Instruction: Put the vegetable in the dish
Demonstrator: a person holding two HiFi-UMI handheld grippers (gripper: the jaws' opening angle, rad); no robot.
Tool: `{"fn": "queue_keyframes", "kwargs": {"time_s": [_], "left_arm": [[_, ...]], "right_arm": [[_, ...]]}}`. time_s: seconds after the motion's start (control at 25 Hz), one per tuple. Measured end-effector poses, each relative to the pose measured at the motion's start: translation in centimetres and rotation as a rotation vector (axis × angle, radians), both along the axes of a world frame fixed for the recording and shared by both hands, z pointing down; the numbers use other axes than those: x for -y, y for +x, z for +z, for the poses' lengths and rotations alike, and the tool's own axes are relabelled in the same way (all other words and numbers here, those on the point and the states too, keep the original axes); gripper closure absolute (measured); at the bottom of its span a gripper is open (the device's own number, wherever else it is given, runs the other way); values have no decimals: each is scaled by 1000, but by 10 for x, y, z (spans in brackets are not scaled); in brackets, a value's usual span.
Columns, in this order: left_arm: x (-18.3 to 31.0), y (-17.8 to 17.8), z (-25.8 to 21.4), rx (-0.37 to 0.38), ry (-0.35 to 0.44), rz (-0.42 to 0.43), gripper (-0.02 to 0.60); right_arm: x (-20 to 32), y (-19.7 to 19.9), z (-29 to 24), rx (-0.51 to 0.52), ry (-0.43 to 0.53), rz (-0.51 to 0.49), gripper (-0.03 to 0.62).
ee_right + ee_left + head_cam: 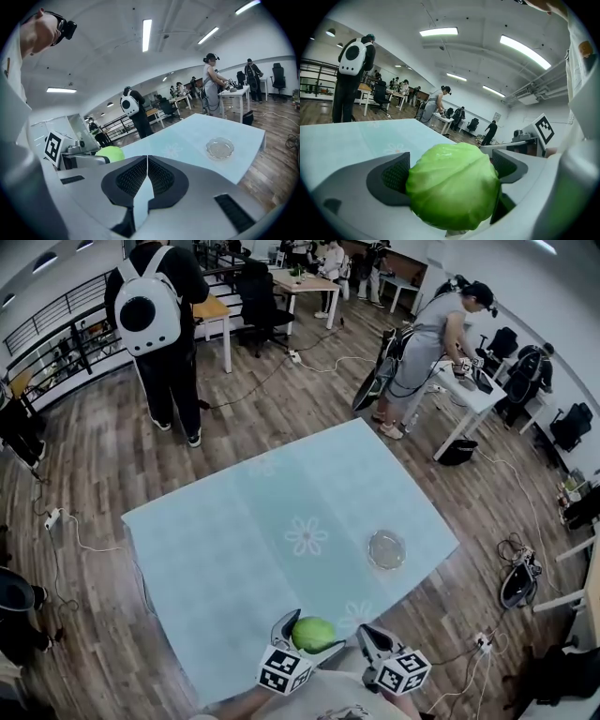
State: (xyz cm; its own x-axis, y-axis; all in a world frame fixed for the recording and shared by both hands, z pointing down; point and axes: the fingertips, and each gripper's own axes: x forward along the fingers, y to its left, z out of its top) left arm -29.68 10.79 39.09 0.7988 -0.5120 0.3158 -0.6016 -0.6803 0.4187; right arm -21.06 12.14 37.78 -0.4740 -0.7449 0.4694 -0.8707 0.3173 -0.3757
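A round green cabbage (313, 634) is held in my left gripper (306, 632) at the near edge of the light blue table (234, 540). In the left gripper view the cabbage (453, 185) fills the gap of my left gripper (452, 173), with both pads pressed against it. My right gripper (373, 641) sits just right of it, and the right gripper view shows my right gripper (147, 174) with its pads touching and nothing between them. A small clear glass dish (386, 549) stands on the table's right side, ahead of my right gripper; the dish (220, 148) holds nothing.
The tablecloth has pale flower prints (307, 536). A person with a white backpack (150, 301) stands beyond the far left corner. Another person (427, 343) bends over a white desk at the back right. Cables and a power strip (484, 641) lie on the wooden floor.
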Motion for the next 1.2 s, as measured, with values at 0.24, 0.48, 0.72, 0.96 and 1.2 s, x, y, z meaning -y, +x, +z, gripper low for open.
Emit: {"fn": "queue_keyframes", "kwargs": {"time_s": [0.24,0.48,0.72,0.96,1.2], "left_arm": [[-1,14,-2,16,-3,25,29],[9,54,-2,29,3,45,29],[25,119,0,29,-17,53,29],[40,197,-3,50,-28,79,29],[70,266,-16,72,0,85,29]], "right_arm": [[6,5,0,29,1,7,569],[15,38,9,56,2,-2,569],[39,99,3,62,32,-8,569],[56,187,3,69,26,44,569],[82,250,-8,91,45,33,569]]}}
